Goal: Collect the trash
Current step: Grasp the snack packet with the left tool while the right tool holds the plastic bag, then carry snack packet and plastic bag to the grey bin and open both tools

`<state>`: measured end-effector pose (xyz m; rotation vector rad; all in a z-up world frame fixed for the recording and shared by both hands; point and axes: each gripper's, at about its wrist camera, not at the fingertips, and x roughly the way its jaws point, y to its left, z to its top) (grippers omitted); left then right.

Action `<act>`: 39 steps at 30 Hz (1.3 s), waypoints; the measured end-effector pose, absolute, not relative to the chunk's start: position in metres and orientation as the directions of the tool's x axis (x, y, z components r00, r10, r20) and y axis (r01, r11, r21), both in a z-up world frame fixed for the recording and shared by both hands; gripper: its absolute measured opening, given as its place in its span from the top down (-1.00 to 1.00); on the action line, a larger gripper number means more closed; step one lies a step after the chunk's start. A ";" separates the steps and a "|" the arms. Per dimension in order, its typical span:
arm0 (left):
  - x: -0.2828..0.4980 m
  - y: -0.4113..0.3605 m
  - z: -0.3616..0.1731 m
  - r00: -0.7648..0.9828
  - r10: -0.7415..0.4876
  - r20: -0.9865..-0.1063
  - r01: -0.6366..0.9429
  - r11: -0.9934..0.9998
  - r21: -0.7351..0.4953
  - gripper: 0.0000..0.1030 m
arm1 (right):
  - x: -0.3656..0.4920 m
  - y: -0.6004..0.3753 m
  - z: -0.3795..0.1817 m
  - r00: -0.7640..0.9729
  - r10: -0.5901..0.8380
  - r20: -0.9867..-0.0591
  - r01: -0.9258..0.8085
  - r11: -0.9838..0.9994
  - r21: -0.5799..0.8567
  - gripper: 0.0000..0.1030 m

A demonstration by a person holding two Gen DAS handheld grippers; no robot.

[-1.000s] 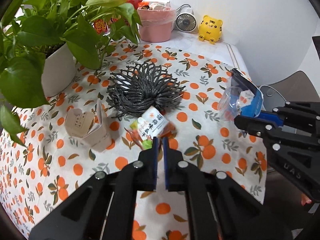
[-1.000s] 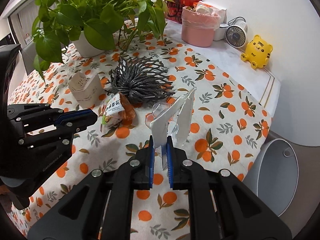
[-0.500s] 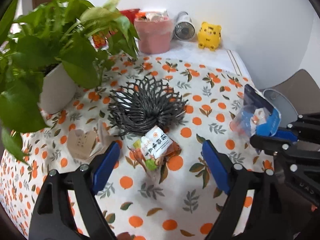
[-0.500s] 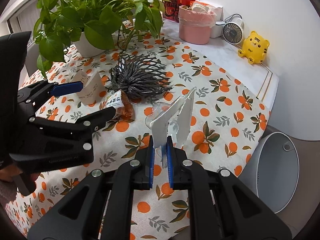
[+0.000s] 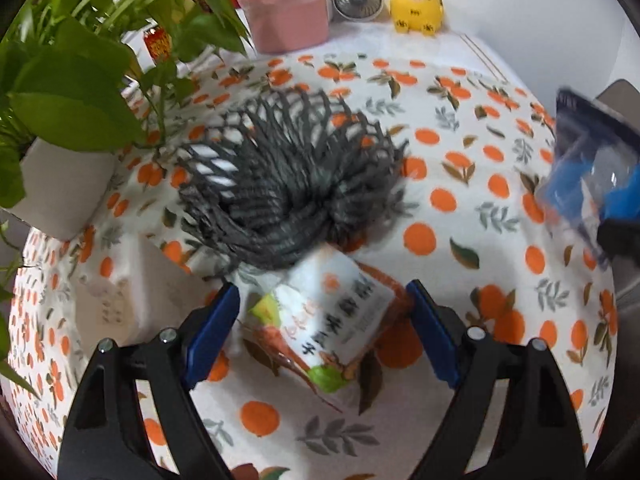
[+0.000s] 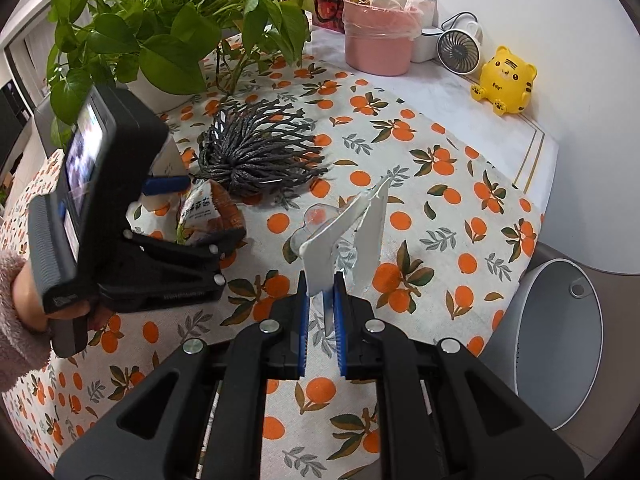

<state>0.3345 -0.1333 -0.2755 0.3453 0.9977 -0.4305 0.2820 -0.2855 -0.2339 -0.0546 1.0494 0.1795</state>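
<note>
A white and orange snack packet [image 5: 328, 320] lies on the orange-print tablecloth, just in front of a grey foam net [image 5: 280, 184]. My left gripper [image 5: 322, 332] is open, its blue pads on either side of the packet, low over the table. The packet [image 6: 204, 212] and left gripper [image 6: 192, 208] also show in the right wrist view. My right gripper [image 6: 321, 304] is shut on a torn blister package of white card and clear plastic [image 6: 344, 232], held above the table; it shows at the right edge of the left wrist view [image 5: 588, 176].
A small cardboard box [image 5: 120, 296] lies left of the packet. A potted plant [image 6: 160, 40] stands at the back left. A pink lined bin [image 6: 380, 36], a small fan [image 6: 458, 48] and a yellow tiger toy [image 6: 504, 80] stand at the back. A white bin [image 6: 560, 352] stands on the floor, right.
My left gripper opened from shut, moved forward and down, and now straddles the snack packet. My right gripper kept its hold on the blister package and barely moved.
</note>
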 end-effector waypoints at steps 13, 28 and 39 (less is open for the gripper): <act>0.304 -0.134 -0.254 0.465 -0.250 -0.849 0.490 0.871 0.012 0.03 | 0.272 -0.284 -0.226 0.491 0.125 -0.862 -0.175 0.984 0.043 0.80; 0.244 -0.141 -0.186 0.529 -0.275 -0.803 0.468 0.884 0.005 0.14 | 0.228 -0.300 -0.204 0.522 0.145 -0.840 -0.152 0.986 0.075 0.80; 0.203 -0.191 -0.158 0.530 -0.333 -0.780 0.539 0.842 0.007 0.14 | 0.180 -0.352 -0.191 0.556 0.103 -0.825 -0.055 0.995 0.087 0.80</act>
